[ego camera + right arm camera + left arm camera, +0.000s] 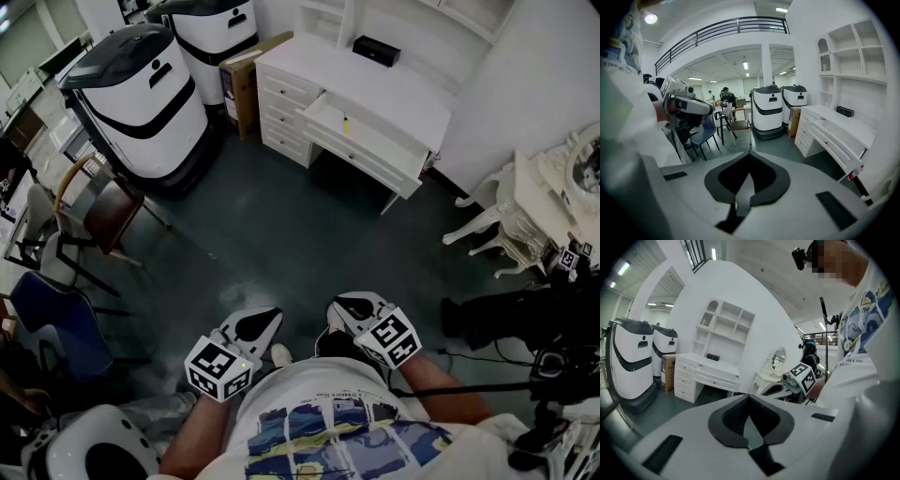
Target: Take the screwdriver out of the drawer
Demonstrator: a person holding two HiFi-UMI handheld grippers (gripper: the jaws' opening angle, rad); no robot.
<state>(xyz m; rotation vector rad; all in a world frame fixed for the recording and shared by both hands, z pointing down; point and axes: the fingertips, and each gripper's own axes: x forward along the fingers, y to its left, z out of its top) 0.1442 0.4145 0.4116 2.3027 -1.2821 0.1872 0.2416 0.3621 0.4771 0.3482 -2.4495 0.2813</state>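
Screwdriver (345,123): a small yellow shape lying in the open drawer, too far off to make out more.
Drawer (367,142): pulled out from the front of the white desk (394,94), over the knee space.
Black box (376,50): on the desk top, towards the back.
Left gripper (267,319): held in close to the person's body, well apart from the desk; its jaws are together with nothing between them.
Right gripper (345,306): just beside the left one, jaws pressed together, empty as well.
Machines (141,94): two white-and-black units standing left of the desk.
Cardboard box (246,80): between the machines and the desk.
Chairs (103,211): grouped at the left.
Dressing table (530,202): ornate, white, at the right.
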